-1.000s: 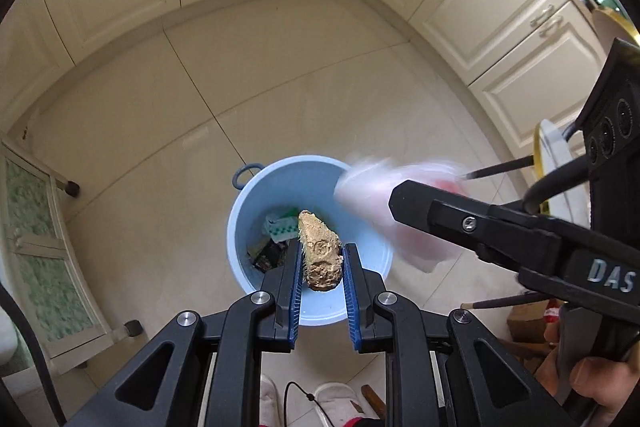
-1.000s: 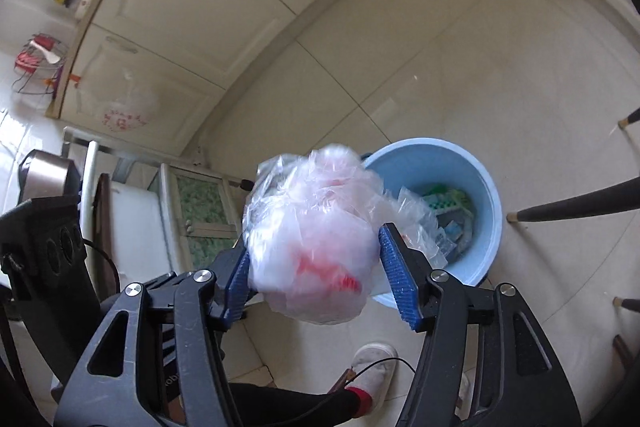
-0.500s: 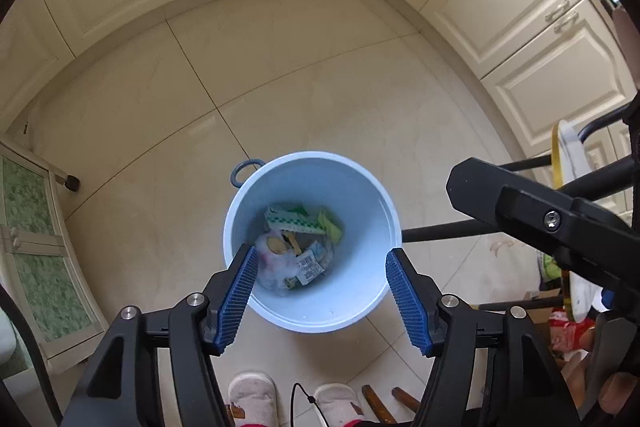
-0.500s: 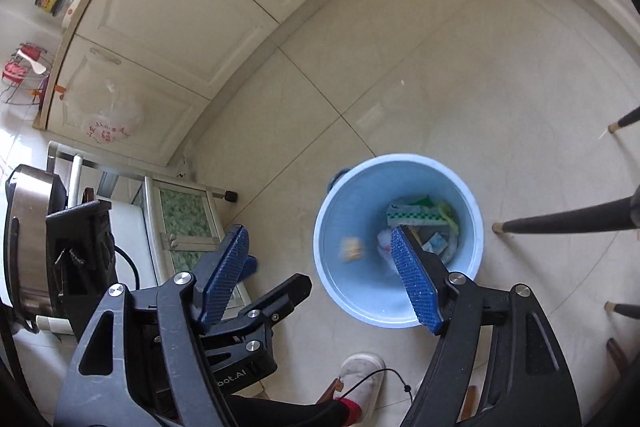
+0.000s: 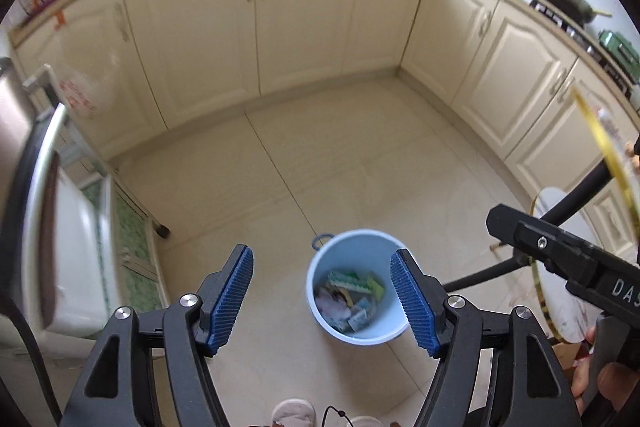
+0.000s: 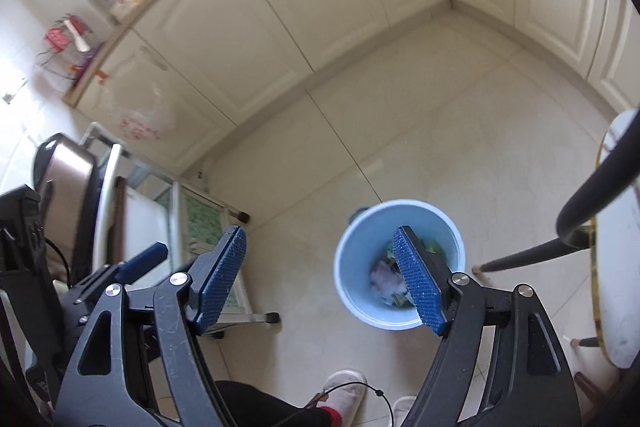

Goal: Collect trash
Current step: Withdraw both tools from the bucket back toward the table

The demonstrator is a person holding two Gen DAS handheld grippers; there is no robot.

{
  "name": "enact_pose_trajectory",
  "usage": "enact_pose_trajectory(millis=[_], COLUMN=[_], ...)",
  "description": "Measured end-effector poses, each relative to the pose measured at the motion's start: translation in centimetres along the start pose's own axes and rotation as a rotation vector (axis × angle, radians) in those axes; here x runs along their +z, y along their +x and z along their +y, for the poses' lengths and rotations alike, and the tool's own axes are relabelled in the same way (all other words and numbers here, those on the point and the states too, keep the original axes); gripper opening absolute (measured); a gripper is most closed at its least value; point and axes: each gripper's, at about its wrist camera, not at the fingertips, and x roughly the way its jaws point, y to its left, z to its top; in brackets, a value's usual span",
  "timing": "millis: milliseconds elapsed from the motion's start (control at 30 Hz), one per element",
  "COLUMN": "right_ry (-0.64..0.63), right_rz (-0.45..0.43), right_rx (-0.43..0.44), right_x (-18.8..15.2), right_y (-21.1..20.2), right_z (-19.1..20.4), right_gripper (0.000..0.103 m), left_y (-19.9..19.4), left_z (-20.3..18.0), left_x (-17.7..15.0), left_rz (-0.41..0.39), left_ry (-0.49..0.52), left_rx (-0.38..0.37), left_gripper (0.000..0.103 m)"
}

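A light blue bucket (image 5: 320,293) stands on the tiled floor and holds mixed trash (image 5: 348,297): a pale plastic bag, green and yellow wrappers. It also shows in the right wrist view (image 6: 360,251) with trash (image 6: 384,277) inside. My left gripper (image 5: 326,297) is open and empty, high above the bucket. My right gripper (image 6: 324,277) is open and empty, also high above it, its right finger crossing the bucket's mouth. The right gripper's body (image 5: 560,255) shows at the right of the left wrist view.
Cream kitchen cabinets (image 5: 300,19) line the back and right walls. A low glass-door cabinet on wheels (image 5: 132,239) stands at the left. A round white table (image 6: 616,267) with dark legs (image 6: 528,255) is at the right. My slippered feet (image 6: 344,387) are near the bucket.
Both grippers opened and dropped their loads, the brown lump and the plastic bag, into the bucket. Both then rose and tilted up, so the bucket looks smaller and the cabinets show.
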Motion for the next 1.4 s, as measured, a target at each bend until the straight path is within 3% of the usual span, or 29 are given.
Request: enact_pose_trajectory(millis=[233,367,467,600,733,1033,1400], right_ry=[-0.125,-0.17,-0.214,-0.221,-0.223,-0.213,-0.19], right_rz=[-0.215,-0.369,-0.483,-0.606,-0.705,-0.876,-0.942], right_rx=[-0.06,-0.143,-0.234,-0.298,-0.347,-0.439,-0.495], right_x=[-2.3,-4.2,-5.9,-8.2,-10.4,-14.1,-16.5], right_y=[-12.1,-20.8,-27.2,-34.4,-40.4,-50.3,-54.4], right_z=[6.0,8.2,9.9,11.6,12.8,14.9,14.5], right_gripper=[0.08,0.094,0.1,0.103,0.103,0.103,0.103], left_y=[-11.3,-17.1,-20.9,-25.3,-28.4,-33.8,-33.7], left_z=[-2.6,-5.2,-7.0,-9.5,-11.4,-14.7,-13.4], left_x=[-2.7,-4.7,-6.5,-9.3,-12.9,-20.1,-27.0], left_rz=[-0.248,-0.374,-0.476,-0.576,-0.643,-0.797,-0.878], left_ry=[0.048,0.086,0.107,0.136,0.161,0.188,0.232], left_rx=[0.005,-0.022,-0.051,-0.093,-0.112,-0.151,-0.193], left_gripper=[0.079,0.084,0.095,0.102,0.102,0.102,0.102])
